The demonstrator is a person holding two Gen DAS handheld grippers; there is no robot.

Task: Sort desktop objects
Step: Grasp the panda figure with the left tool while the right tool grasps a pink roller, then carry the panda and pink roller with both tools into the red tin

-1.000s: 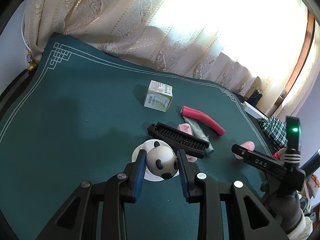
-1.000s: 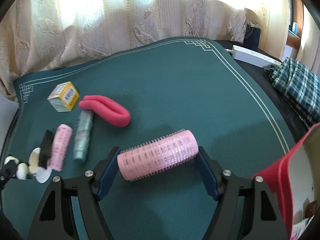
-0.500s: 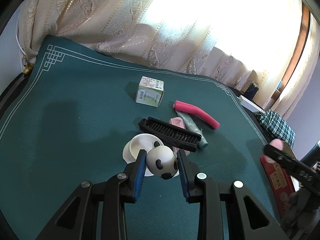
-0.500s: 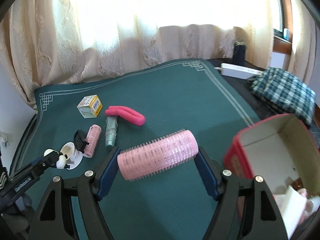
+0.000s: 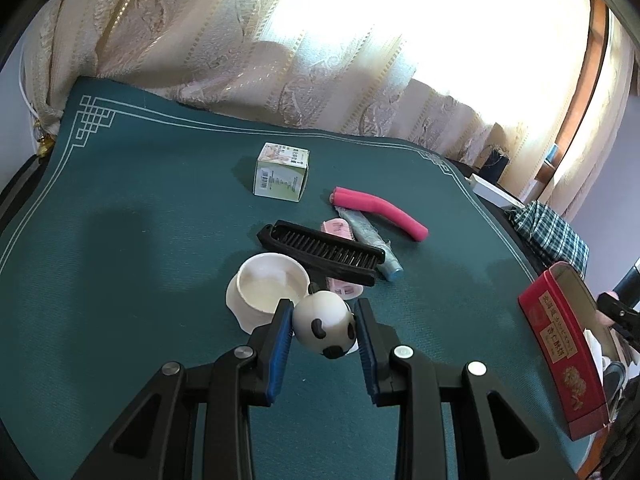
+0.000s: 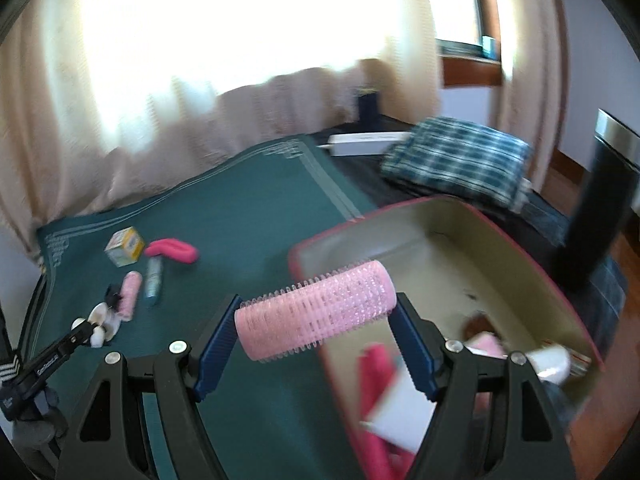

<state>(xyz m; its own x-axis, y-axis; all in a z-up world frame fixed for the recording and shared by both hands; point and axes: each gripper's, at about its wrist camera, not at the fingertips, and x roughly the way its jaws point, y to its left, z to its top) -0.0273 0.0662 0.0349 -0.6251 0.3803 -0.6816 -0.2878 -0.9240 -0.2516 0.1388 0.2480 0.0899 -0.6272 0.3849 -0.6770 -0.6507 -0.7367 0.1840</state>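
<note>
Your worktop is covered by a dark green mat with a pale line border, and cream curtains hang along its far edge. At the mat's right edge stands the open red box, cream inside, with several pink and white items lying at its near end; the blur there keeps you from naming them. Beyond the box, off the mat's far right corner, lies a folded plaid cloth beside a white power strip.

Your right gripper is clamped end to end on the pink hair roller, which you hold crosswise above the near left wall of the red box, partly over the mat and partly over the box's rim.

Your left gripper is closed on the white panda lid, pinched between the blue pads and lifted clear of the white cup, which sits open on the mat just beyond the fingers, toward the near middle of the mat.

Just behind the cup lies a black comb, resting across a second pink roller. Touching that roller on its right is a grey-blue tube, and a bent red foam curler lies against the tube's far end. A small printed carton stands alone nearer the far edge, well apart from the comb.
</note>
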